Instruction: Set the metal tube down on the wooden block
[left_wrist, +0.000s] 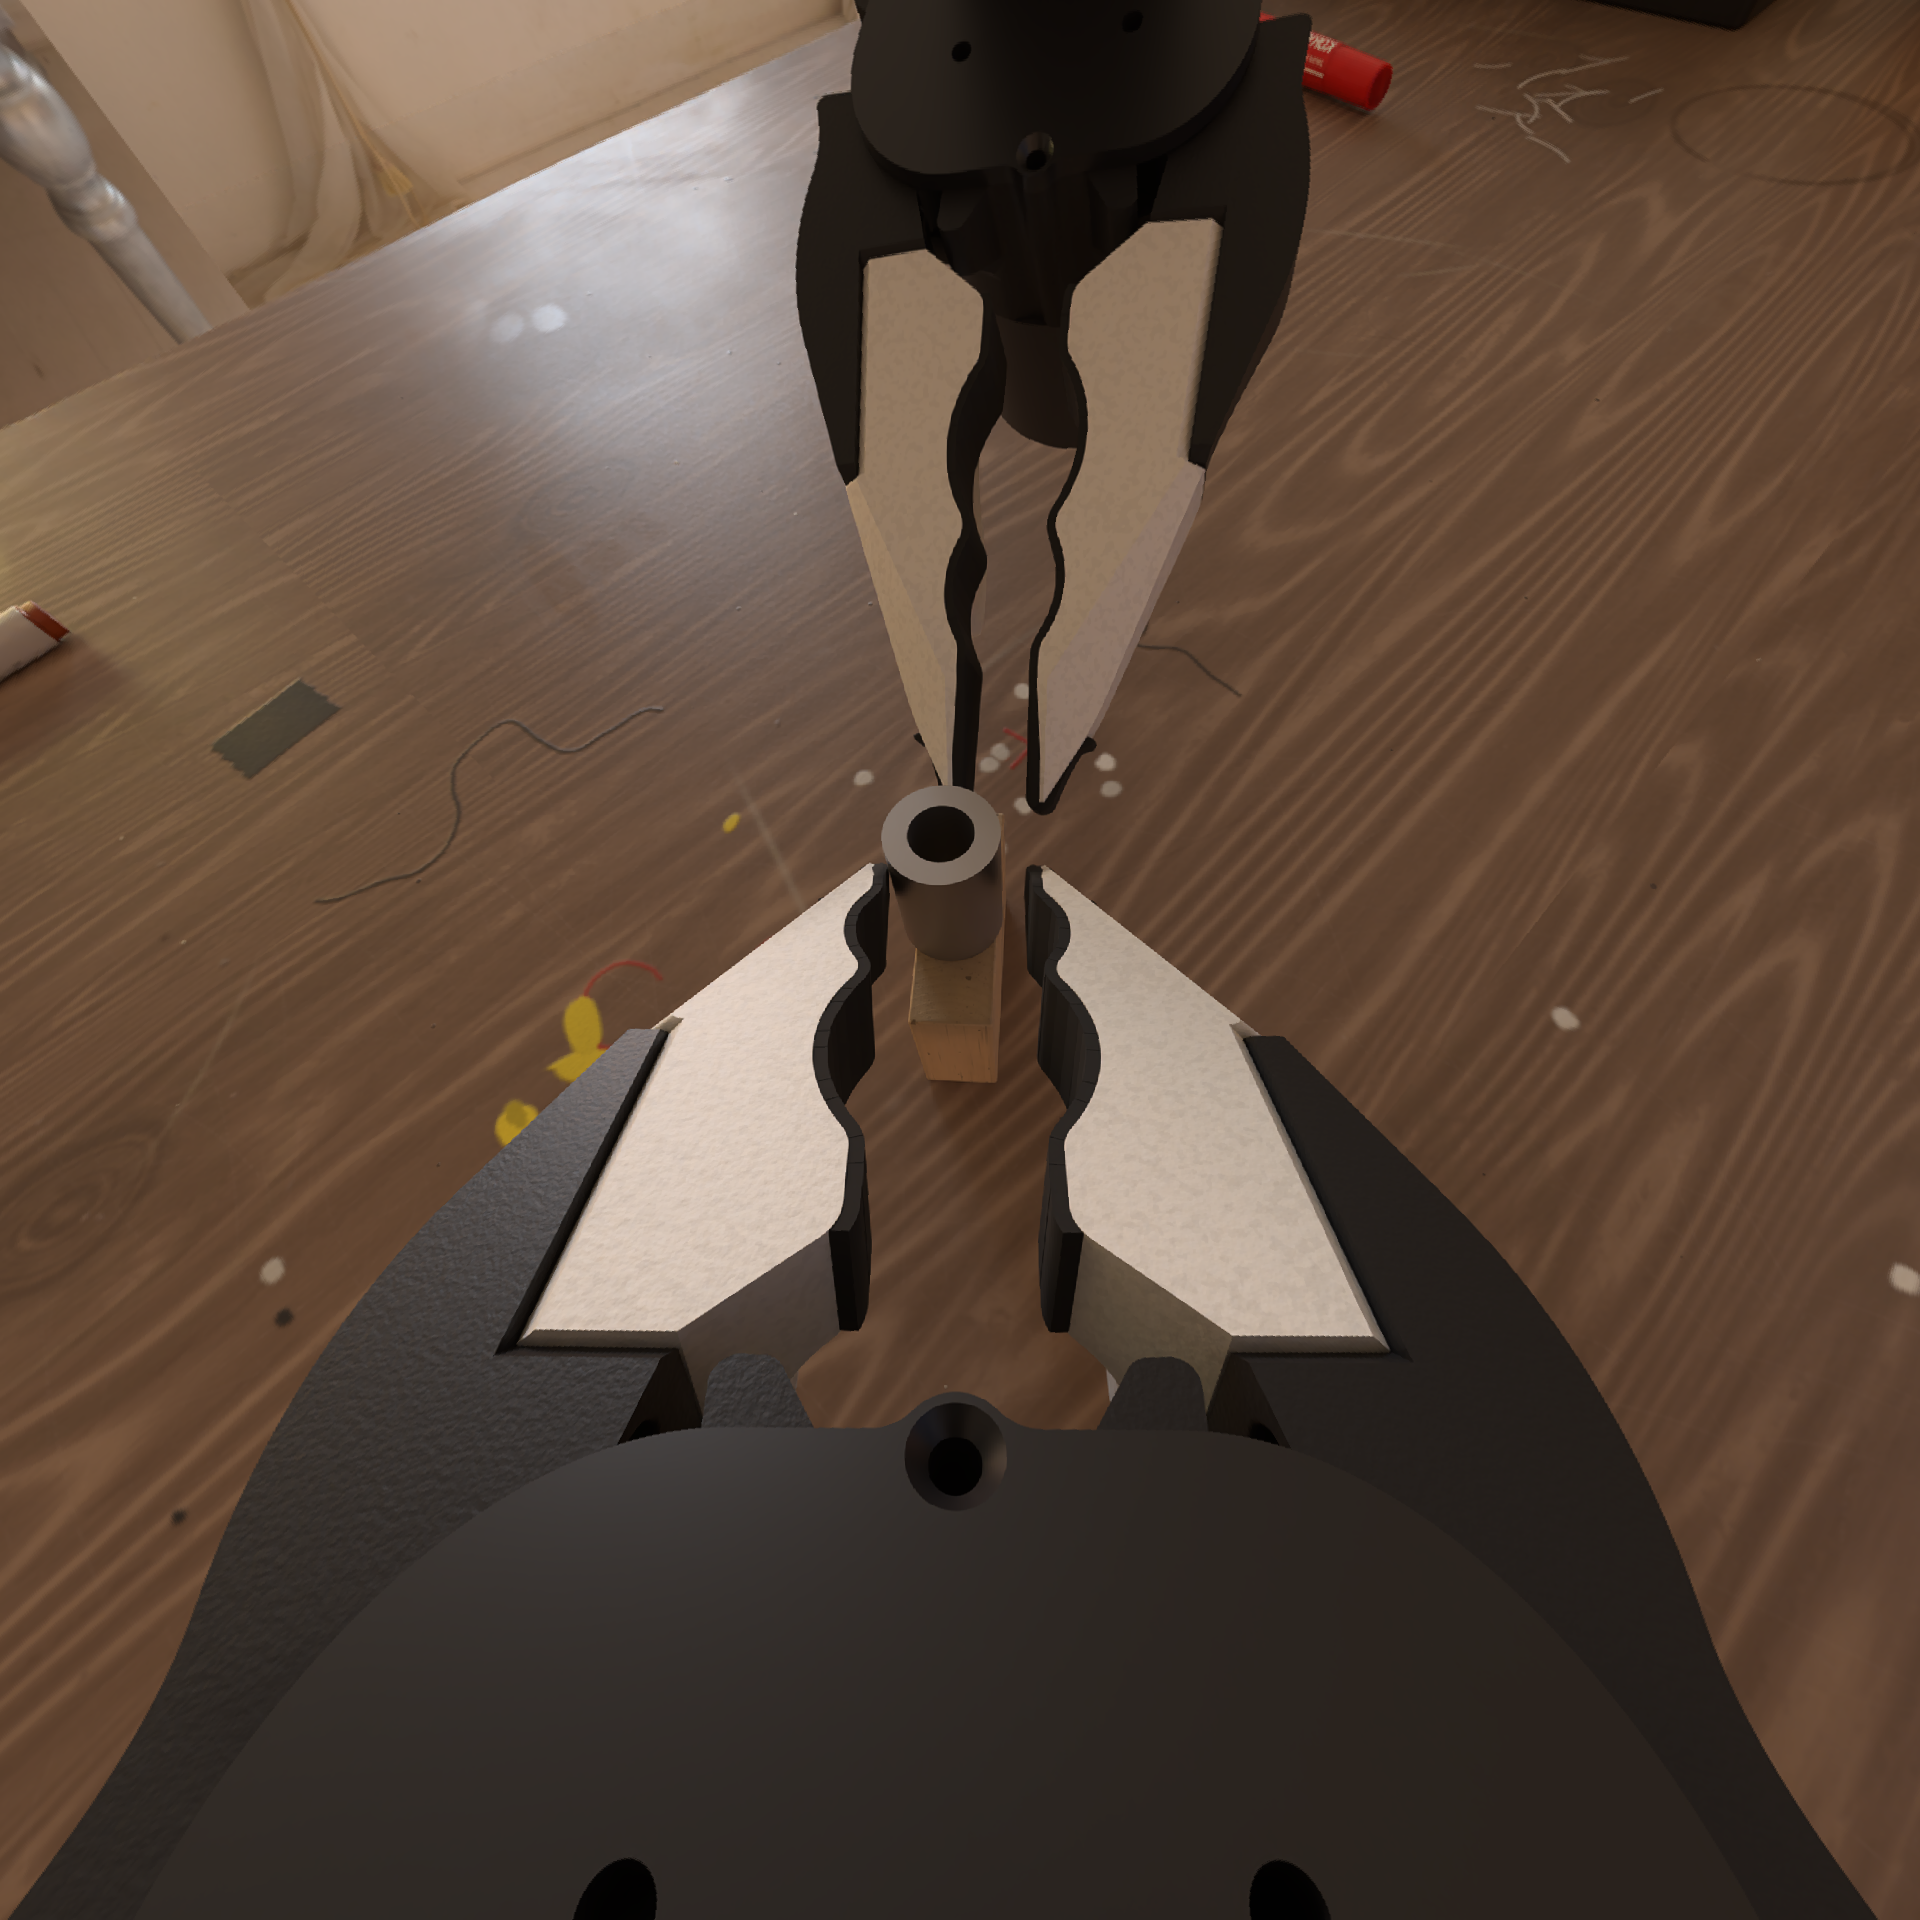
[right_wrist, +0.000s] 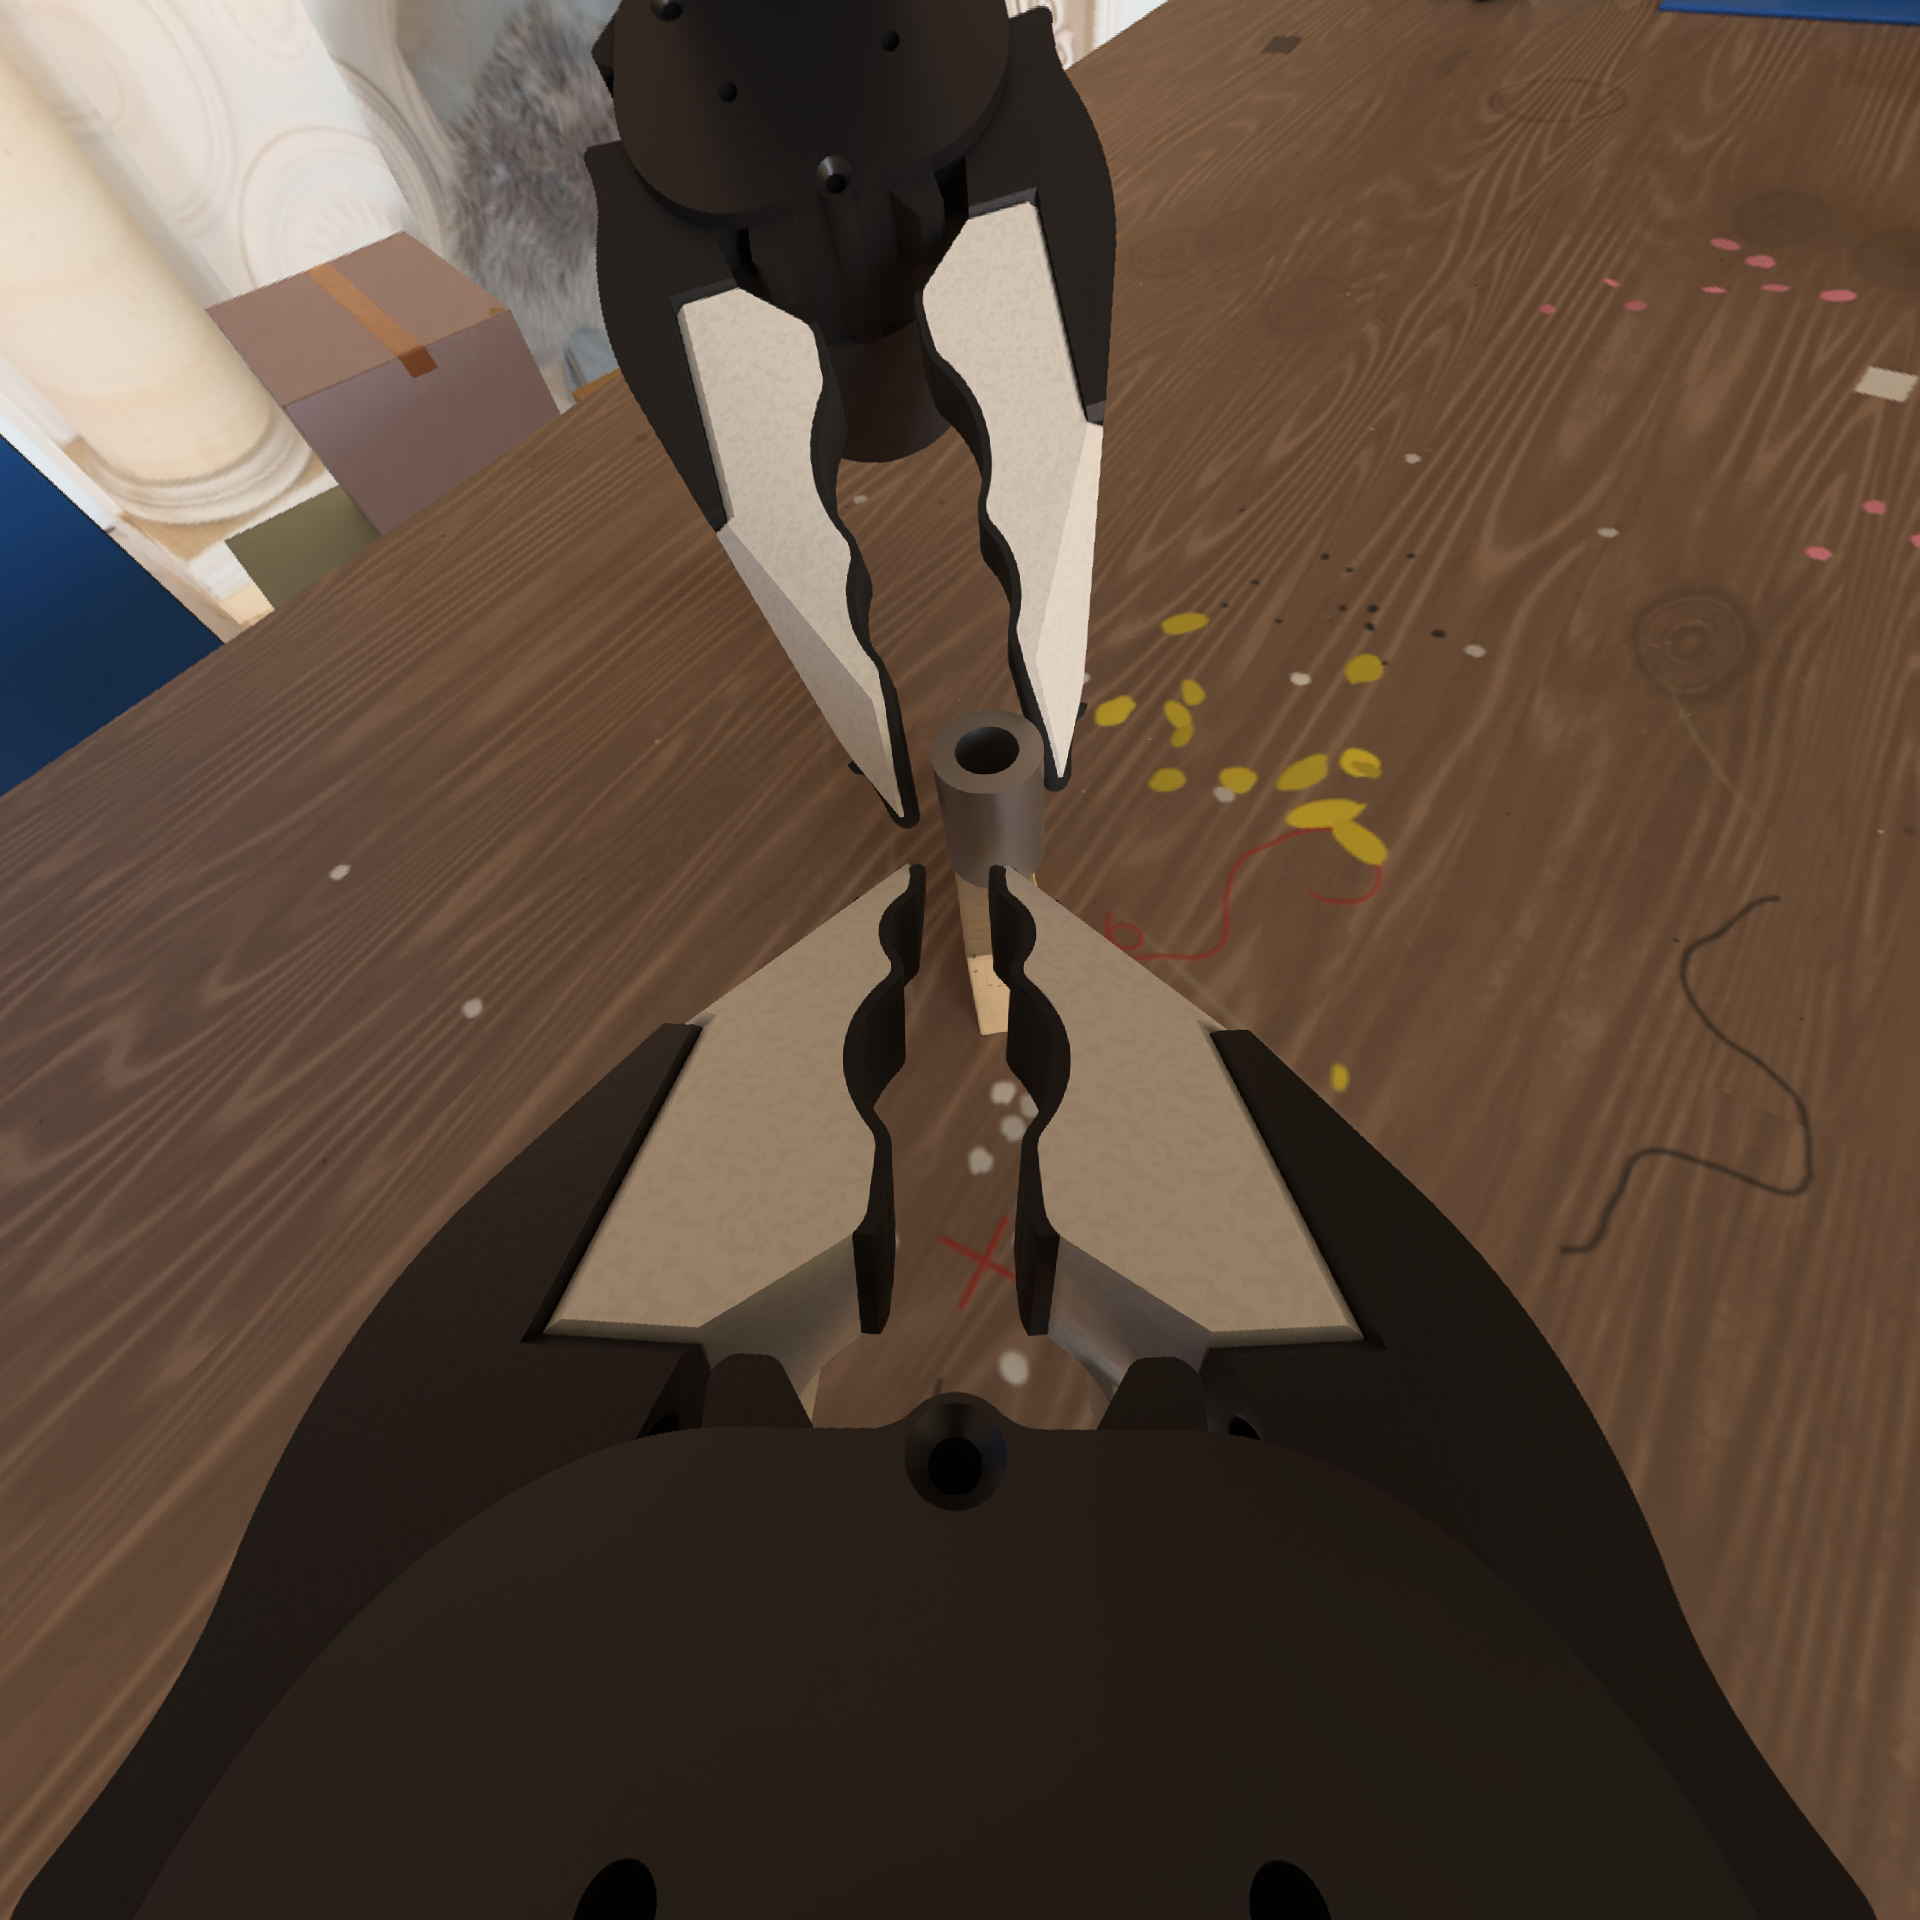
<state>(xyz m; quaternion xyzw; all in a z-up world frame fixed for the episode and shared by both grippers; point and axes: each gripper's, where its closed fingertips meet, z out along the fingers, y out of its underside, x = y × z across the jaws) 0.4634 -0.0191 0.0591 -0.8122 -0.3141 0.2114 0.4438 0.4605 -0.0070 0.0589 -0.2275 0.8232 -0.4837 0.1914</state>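
A short grey metal tube (left_wrist: 943, 883) stands upright on a small wooden block (left_wrist: 956, 1023) on the brown table. My left gripper (left_wrist: 956, 878) is open, with its fingertips on either side of the tube at its mid height; a small gap shows on the right. In the right wrist view the tube (right_wrist: 987, 805) stands on the block (right_wrist: 987, 977) between the left gripper's (right_wrist: 982, 795) tips. My right gripper (right_wrist: 956, 878) faces it from the opposite side, just short of the tube, narrowly open and empty. It also shows in the left wrist view (left_wrist: 1003, 790).
A red marker (left_wrist: 1340, 68) lies far behind, and a white marker (left_wrist: 26, 639) at the left edge. A thin black cord (right_wrist: 1745, 1060) and yellow paint spots (right_wrist: 1320, 790) lie flat on the table. A cardboard box (right_wrist: 384, 374) stands beyond the table's edge.
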